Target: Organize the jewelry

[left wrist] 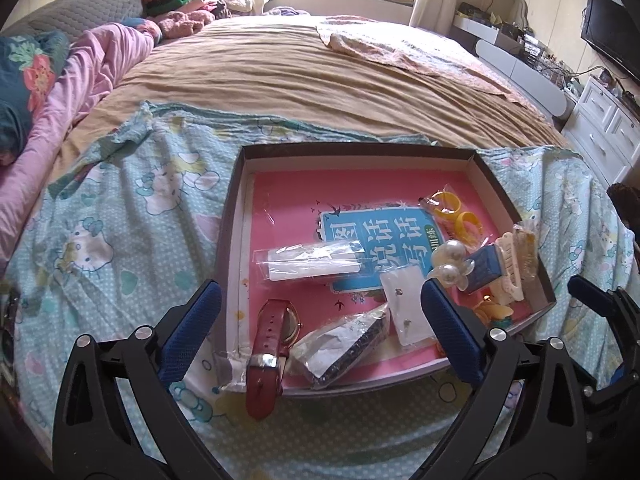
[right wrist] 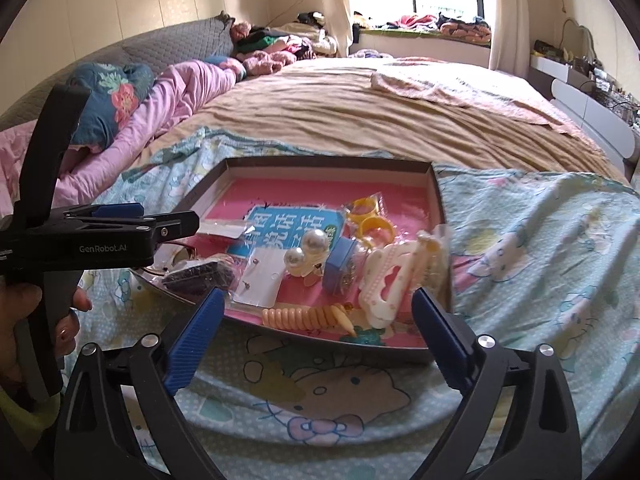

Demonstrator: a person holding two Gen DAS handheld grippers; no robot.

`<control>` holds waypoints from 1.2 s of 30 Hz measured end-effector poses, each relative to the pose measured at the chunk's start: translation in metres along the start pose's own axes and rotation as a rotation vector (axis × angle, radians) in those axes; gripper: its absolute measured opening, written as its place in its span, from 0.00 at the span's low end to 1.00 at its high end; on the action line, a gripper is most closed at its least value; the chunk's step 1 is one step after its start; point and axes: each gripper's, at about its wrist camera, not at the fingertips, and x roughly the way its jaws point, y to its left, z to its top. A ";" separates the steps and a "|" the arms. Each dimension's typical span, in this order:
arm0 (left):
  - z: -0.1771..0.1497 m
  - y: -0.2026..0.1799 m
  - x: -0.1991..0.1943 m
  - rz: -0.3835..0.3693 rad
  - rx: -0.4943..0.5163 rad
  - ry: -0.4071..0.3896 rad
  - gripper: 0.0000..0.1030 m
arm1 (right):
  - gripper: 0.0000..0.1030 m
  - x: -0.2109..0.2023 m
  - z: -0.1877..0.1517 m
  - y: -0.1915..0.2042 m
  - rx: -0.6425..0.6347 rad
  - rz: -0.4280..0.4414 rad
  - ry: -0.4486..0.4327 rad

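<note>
A shallow dark box (left wrist: 504, 196) with a pink book as floor lies on the bed and holds jewelry. A red-strap watch (left wrist: 269, 344) hangs over its near edge beside a foil packet (left wrist: 340, 348) and an earring card (left wrist: 408, 304). Pearl ornaments (left wrist: 450, 264), yellow rings (left wrist: 456, 212) and a cream hair claw (right wrist: 384, 284) lie at the right. A coiled peach hair tie (right wrist: 304, 316) lies at the front. My left gripper (left wrist: 320, 332) is open over the box's near edge. My right gripper (right wrist: 320, 328) is open, just short of the box (right wrist: 438, 196).
The box rests on a light-blue cartoon blanket (left wrist: 120, 216) over a tan bedspread (left wrist: 300, 72). Pink bedding and pillows (left wrist: 80, 76) lie at the left. White drawers (left wrist: 600, 128) and a TV (left wrist: 612, 32) stand at the right. The left gripper shows in the right wrist view (right wrist: 132, 220).
</note>
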 end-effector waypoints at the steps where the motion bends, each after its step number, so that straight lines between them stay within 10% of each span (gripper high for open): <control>1: 0.000 0.000 -0.005 0.001 -0.001 -0.006 0.91 | 0.94 -0.004 0.000 0.000 0.002 -0.003 -0.009; 36: -0.117 -0.019 -0.106 0.036 0.005 -0.138 0.91 | 0.96 -0.092 -0.072 0.008 0.060 -0.026 -0.079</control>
